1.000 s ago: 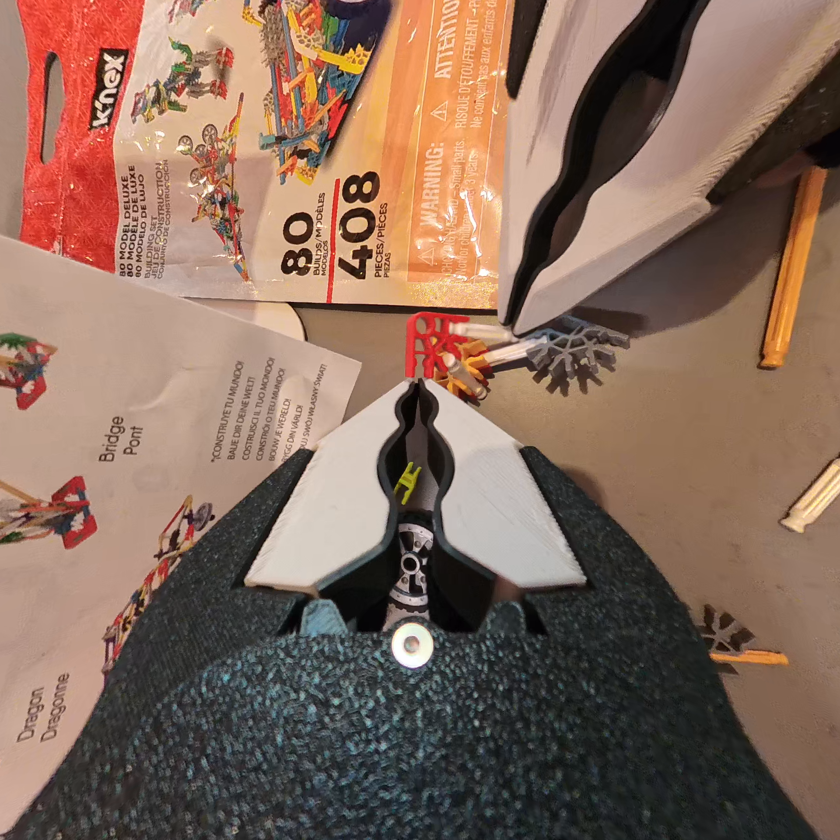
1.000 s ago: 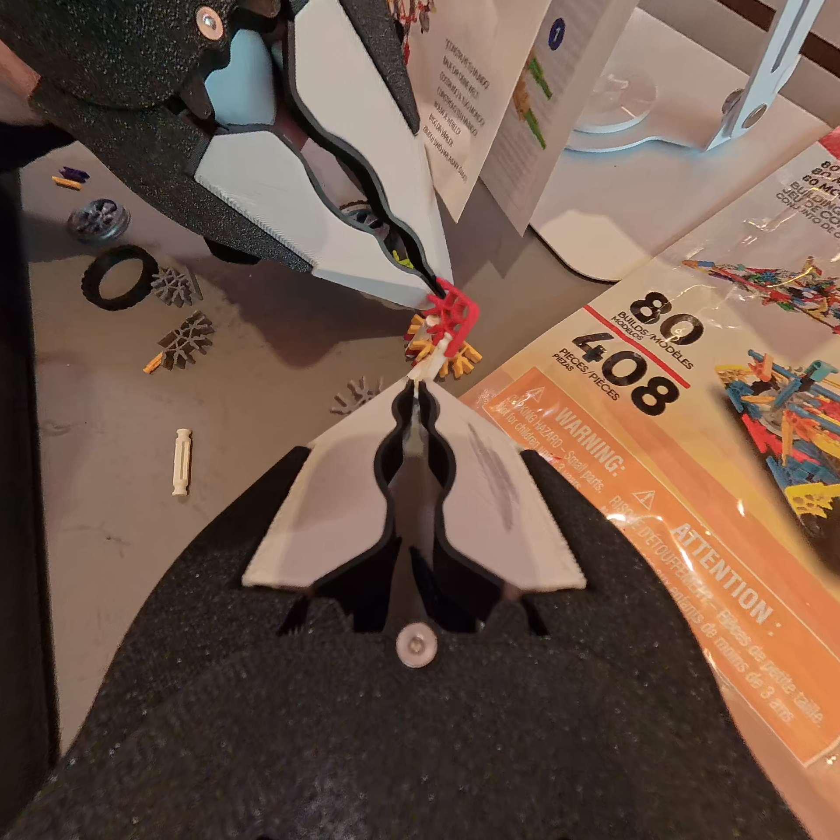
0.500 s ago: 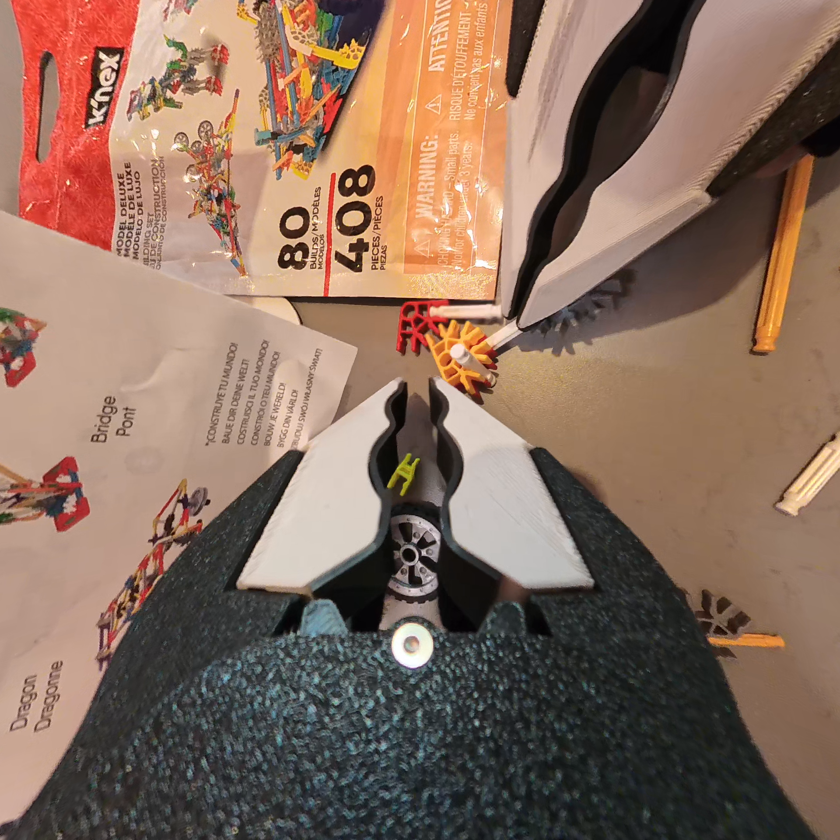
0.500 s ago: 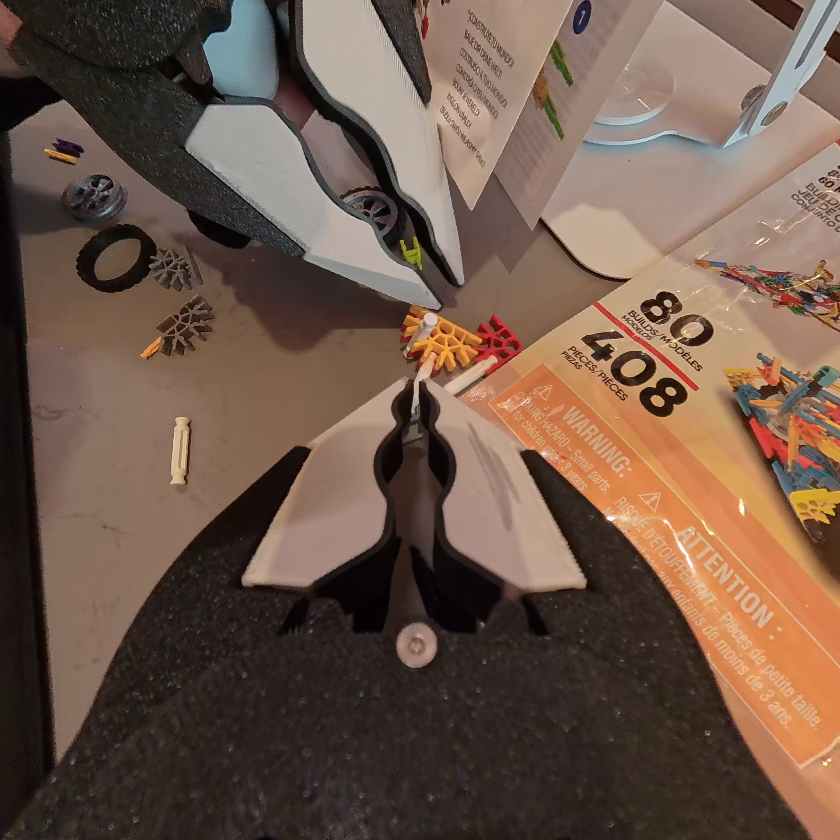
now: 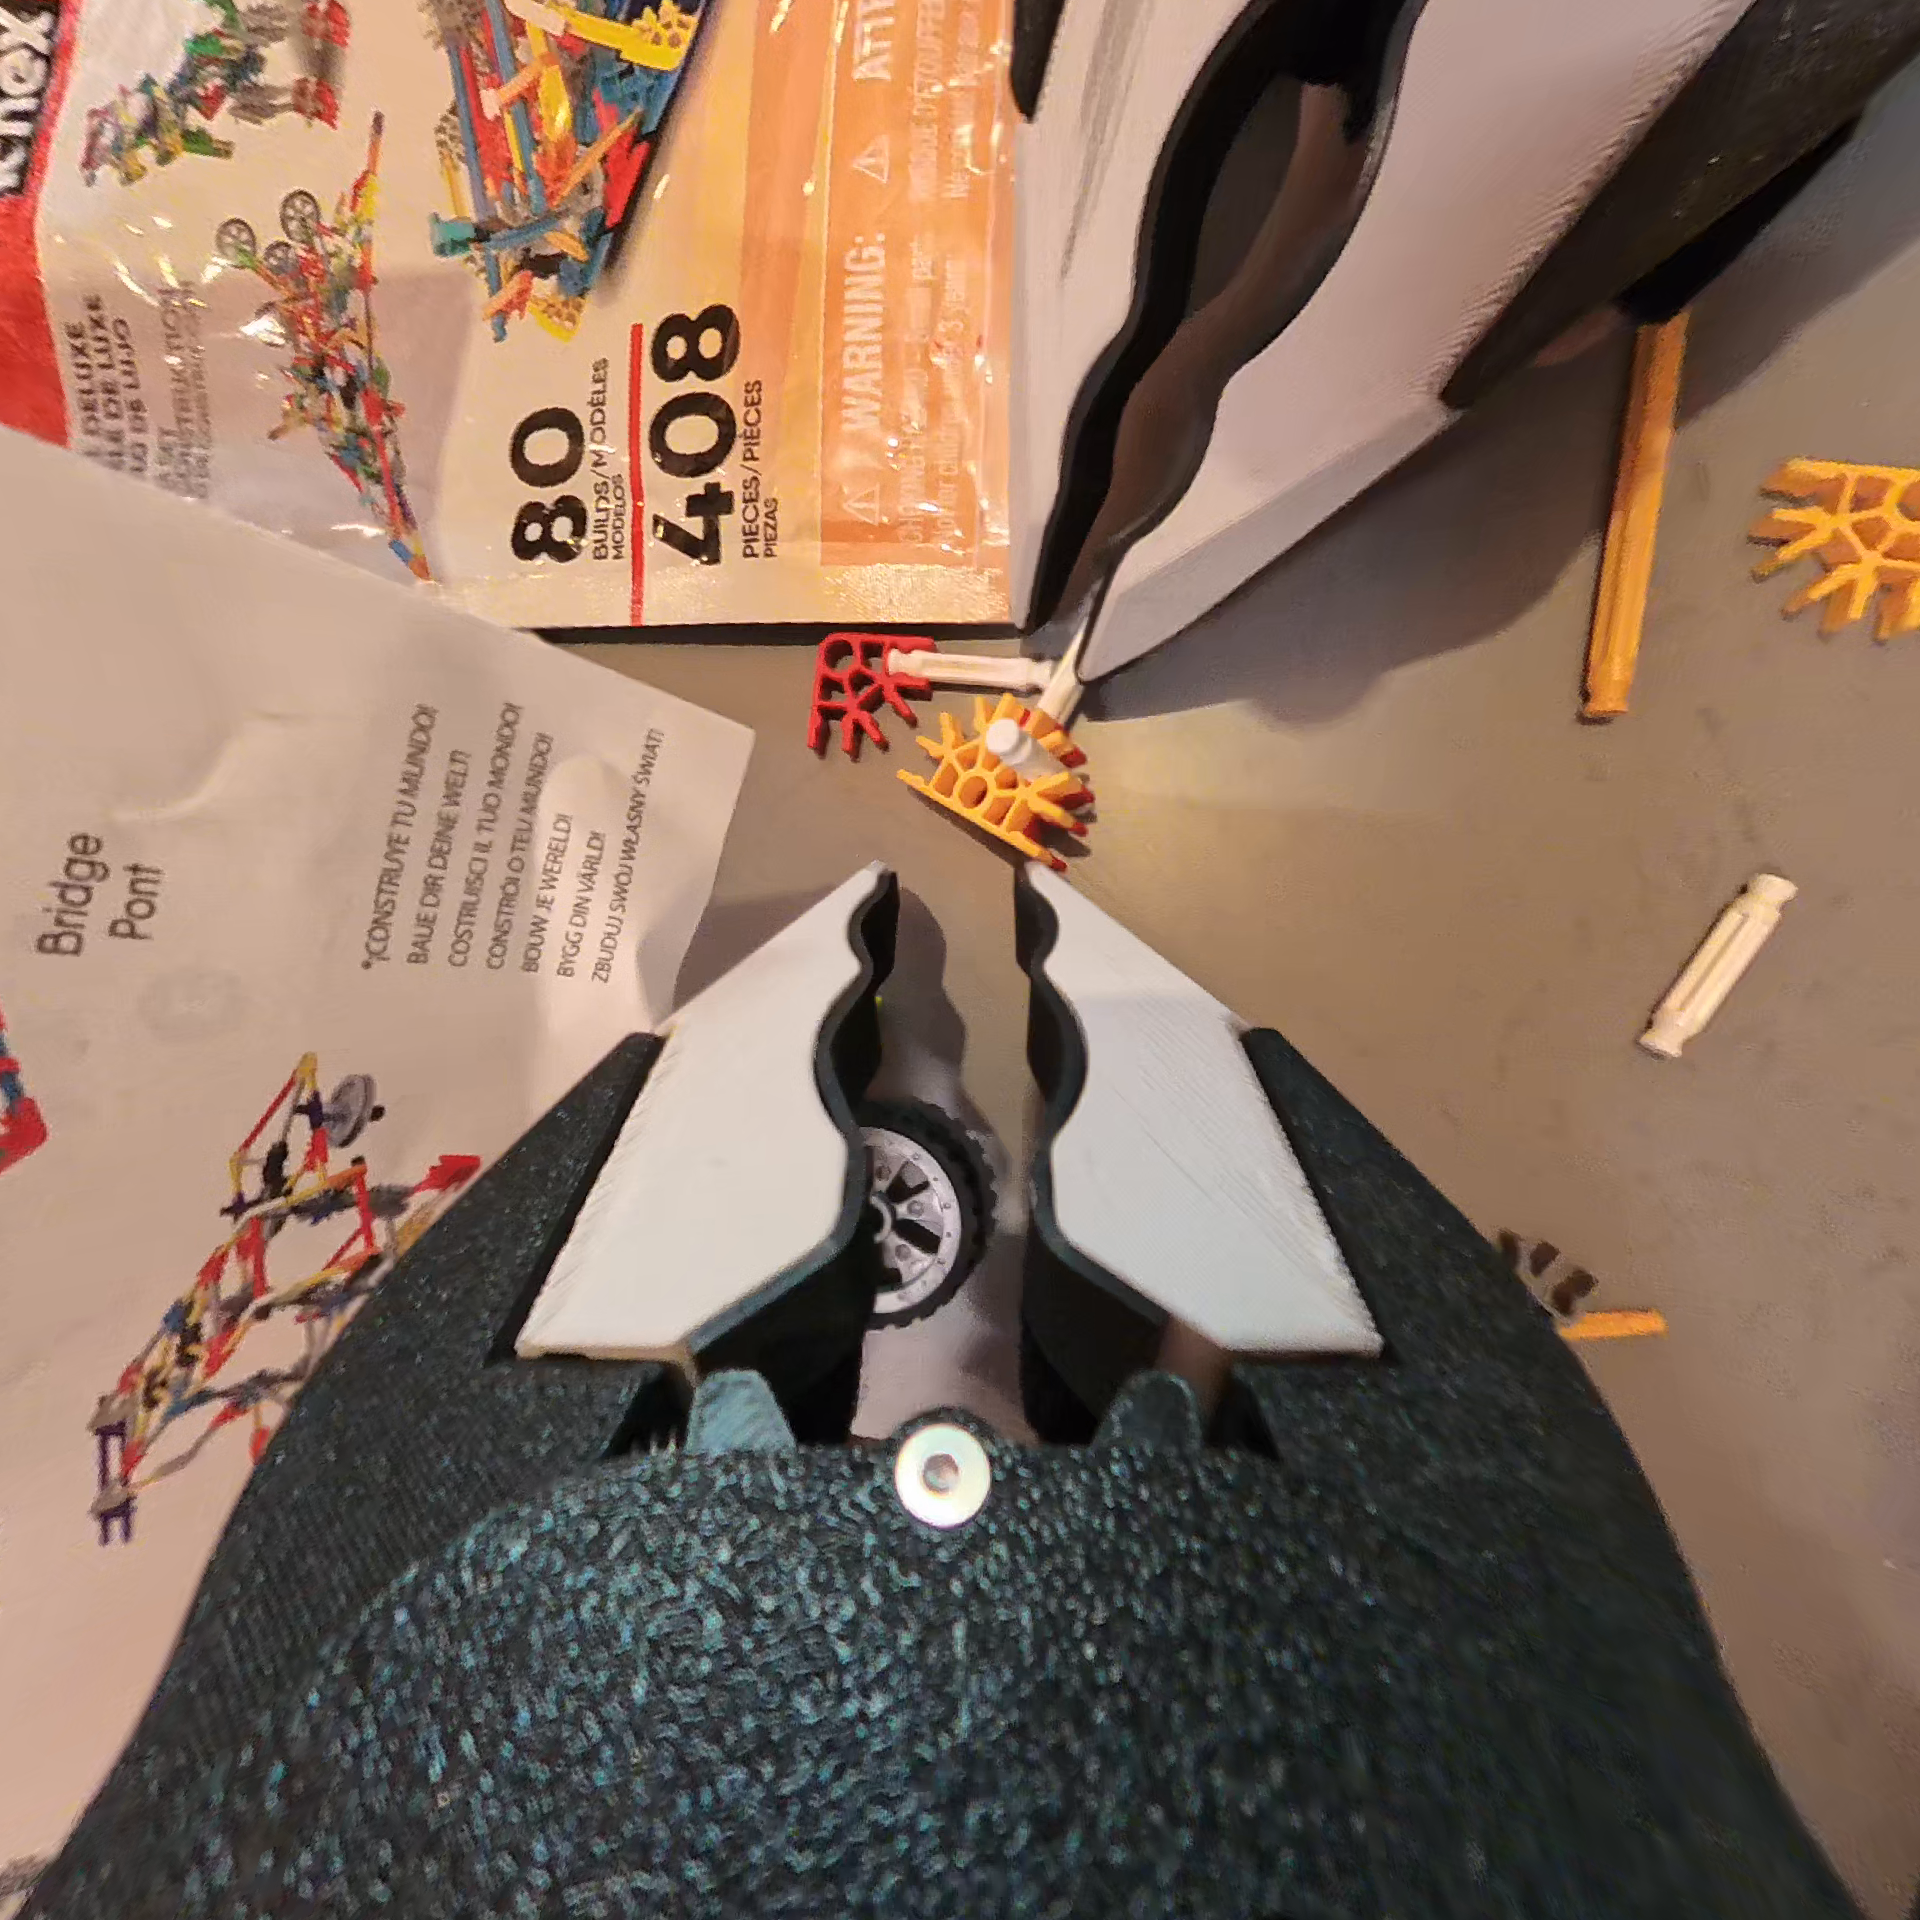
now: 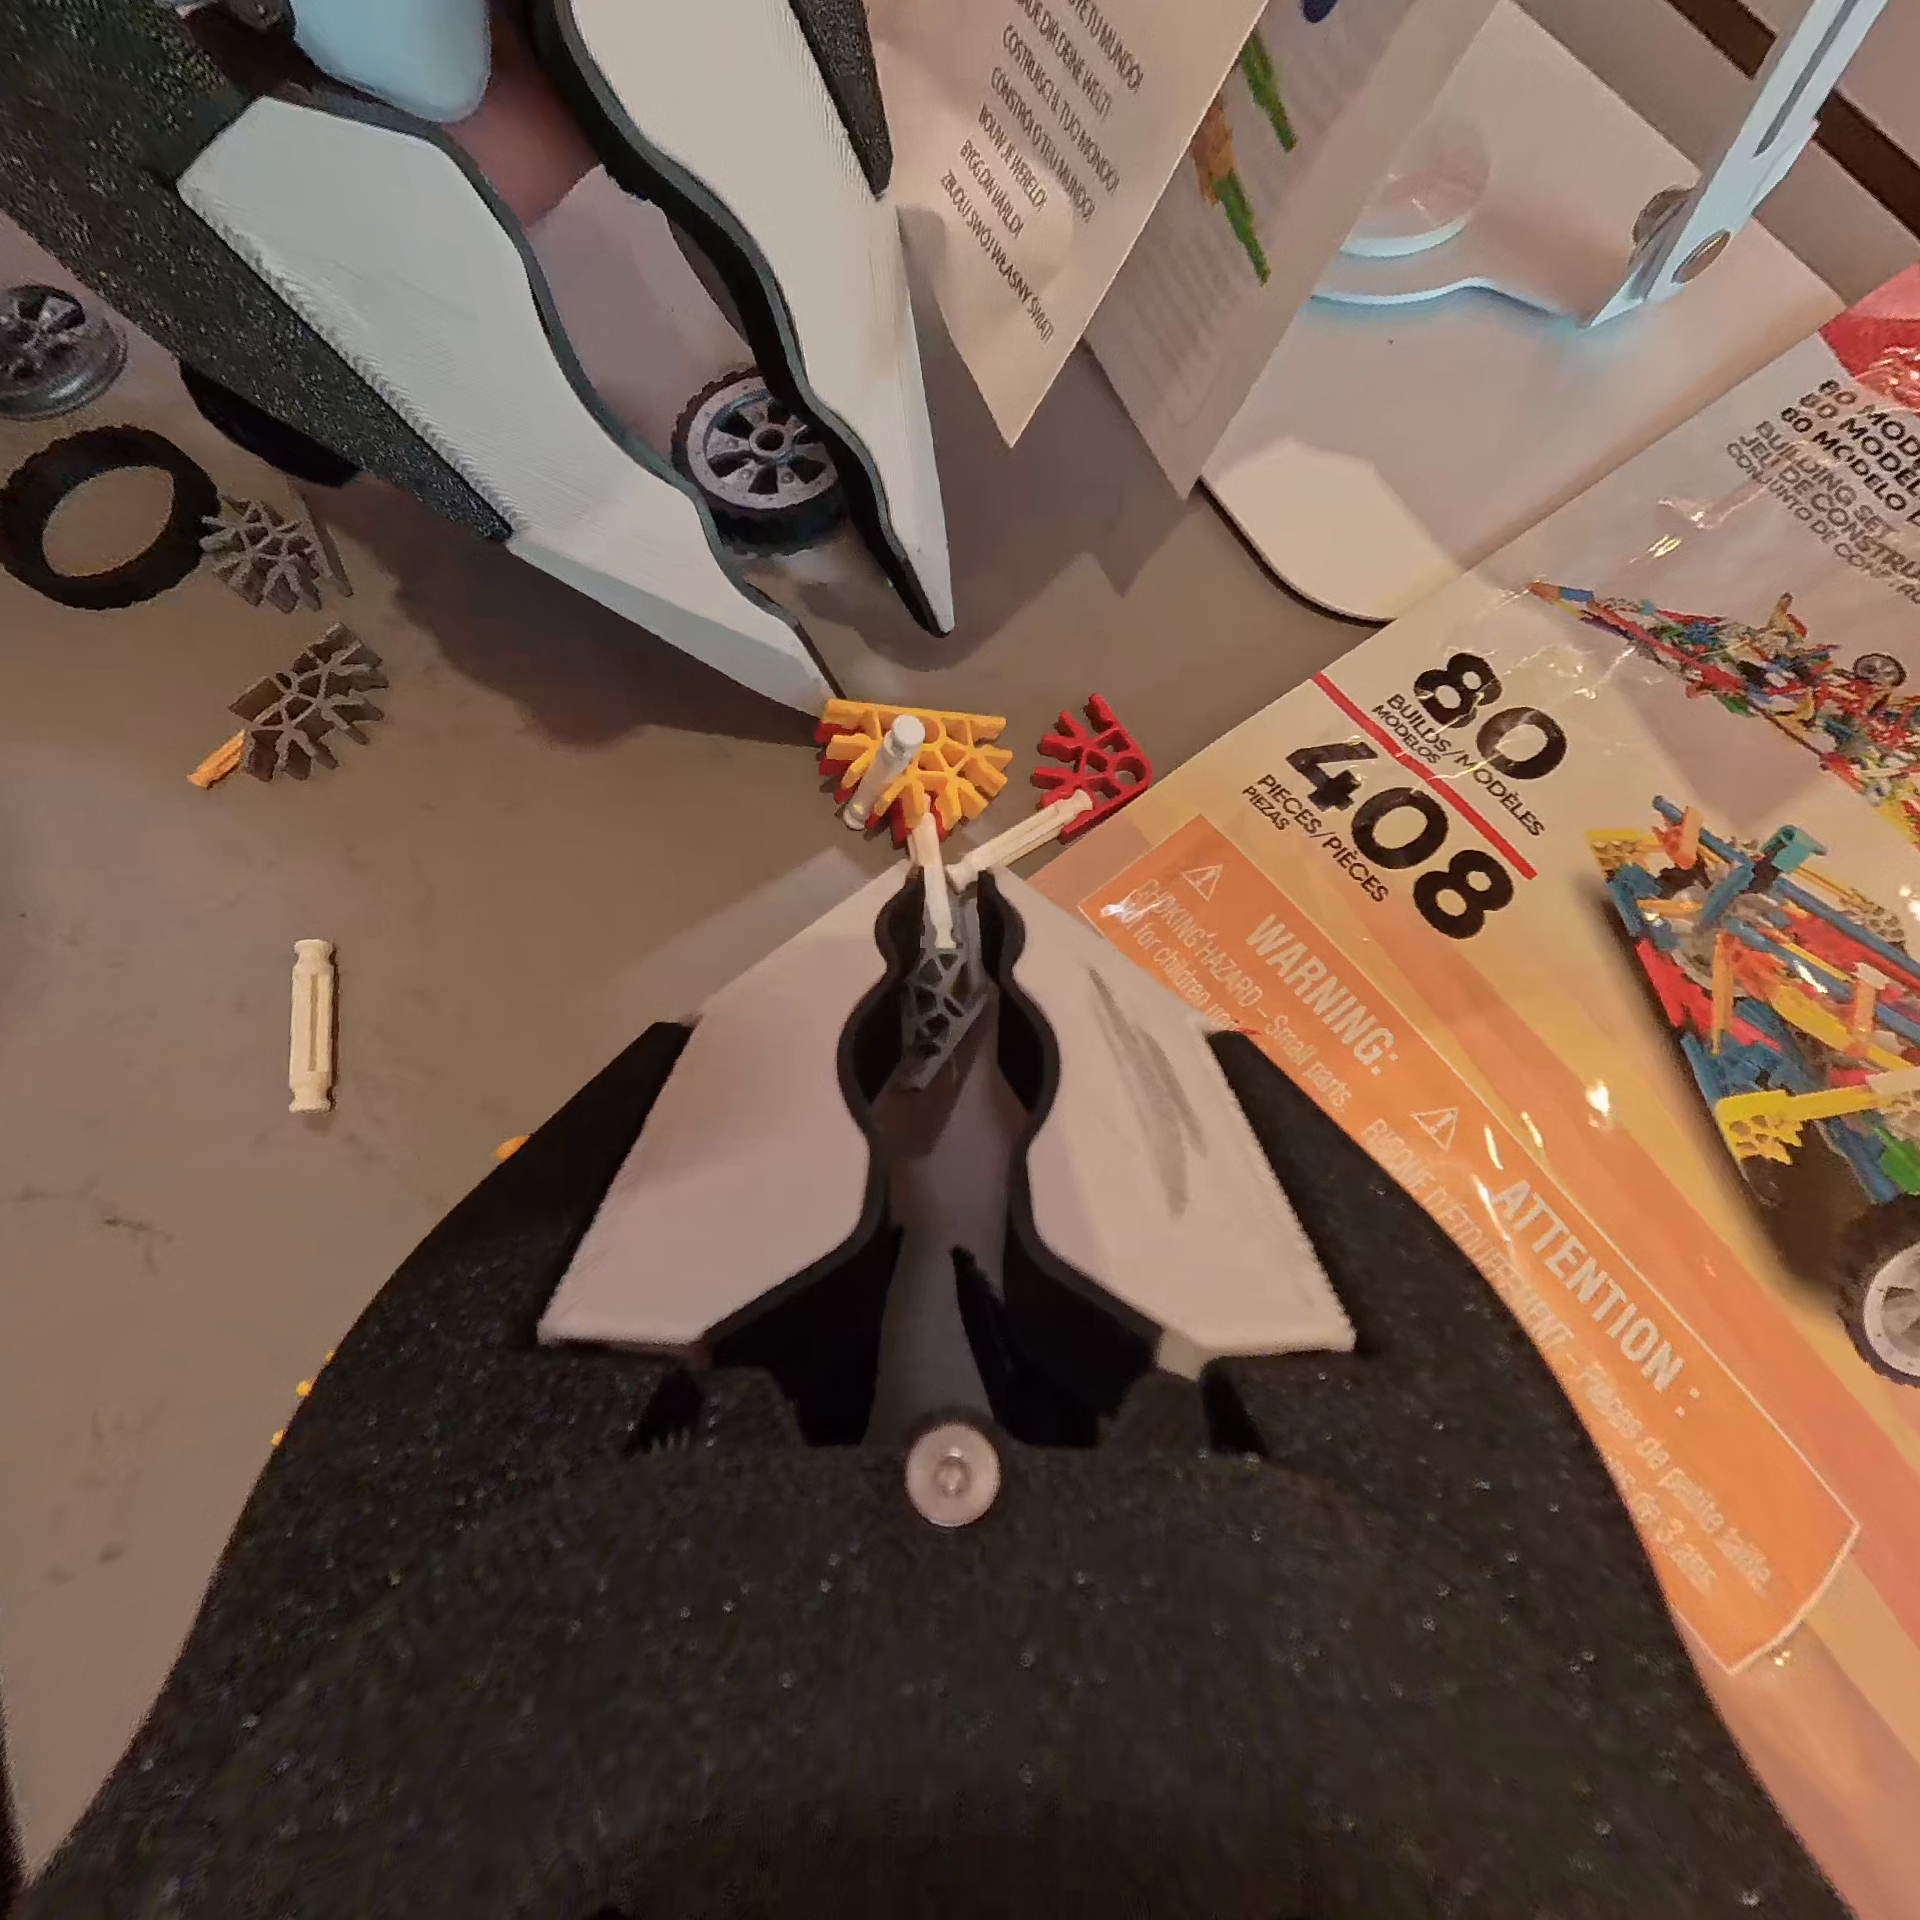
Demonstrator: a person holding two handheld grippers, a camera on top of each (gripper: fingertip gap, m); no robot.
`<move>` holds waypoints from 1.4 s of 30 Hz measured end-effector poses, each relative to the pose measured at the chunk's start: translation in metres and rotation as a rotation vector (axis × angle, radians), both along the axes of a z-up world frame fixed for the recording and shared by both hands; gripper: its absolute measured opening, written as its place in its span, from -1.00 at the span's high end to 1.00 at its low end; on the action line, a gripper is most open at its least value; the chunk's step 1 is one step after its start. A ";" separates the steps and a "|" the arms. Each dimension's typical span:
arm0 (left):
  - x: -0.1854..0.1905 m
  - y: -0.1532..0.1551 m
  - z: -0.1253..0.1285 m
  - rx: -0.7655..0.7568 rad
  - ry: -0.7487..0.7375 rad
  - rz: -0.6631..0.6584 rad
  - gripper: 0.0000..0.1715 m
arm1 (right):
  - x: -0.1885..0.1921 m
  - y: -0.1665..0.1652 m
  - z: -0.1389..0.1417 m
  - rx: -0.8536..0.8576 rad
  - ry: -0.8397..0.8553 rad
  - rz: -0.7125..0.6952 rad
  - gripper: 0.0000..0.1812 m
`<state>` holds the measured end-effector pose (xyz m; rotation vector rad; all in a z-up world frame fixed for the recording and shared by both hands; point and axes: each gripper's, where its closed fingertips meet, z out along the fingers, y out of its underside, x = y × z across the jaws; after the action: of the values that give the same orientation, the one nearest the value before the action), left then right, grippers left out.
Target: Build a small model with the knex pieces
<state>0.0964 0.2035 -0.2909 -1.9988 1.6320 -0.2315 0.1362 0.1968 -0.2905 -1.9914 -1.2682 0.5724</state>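
A small construction-toy assembly lies between the grippers: a red connector (image 5: 857,694) (image 6: 1096,764), a yellow connector (image 5: 997,790) (image 6: 920,764) and white rods join a grey connector (image 6: 940,1003). My right gripper (image 6: 951,883) is shut on the grey connector; it shows in the left wrist view (image 5: 1070,655) at the upper right. My left gripper (image 5: 954,878) is open and empty, its tips just short of the yellow connector; it shows in the right wrist view (image 6: 878,655) too. A small black wheel with a grey hub (image 5: 925,1216) (image 6: 764,468) lies on the table beneath its jaws.
A printed toy bag (image 5: 644,312) (image 6: 1455,935) and an instruction sheet (image 5: 260,831) lie beside the assembly. Loose parts lie around: a white rod (image 5: 1714,966) (image 6: 312,1023), an orange rod (image 5: 1636,520), a yellow connector (image 5: 1849,540), grey connectors (image 6: 307,701), a black tyre (image 6: 99,520), a white stand (image 6: 1507,239). One gripper's finger ends stand about 5 centimetres off the other's. About 9 centimetres separates my right fingertips from the orange rod (image 5: 1636,520).
My left gripper let go of the red connector, opened and drew back. The assembly came down towards the table, still held by the right gripper.
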 end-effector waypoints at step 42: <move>0.002 -0.015 -0.009 -0.026 0.031 -0.062 0.67 | -0.002 0.007 0.002 -0.013 0.014 -0.050 0.78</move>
<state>0.0987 0.1887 -0.2999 -1.9823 1.7207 -0.2475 0.1339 0.2035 -0.2883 -2.0204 -1.2053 0.5705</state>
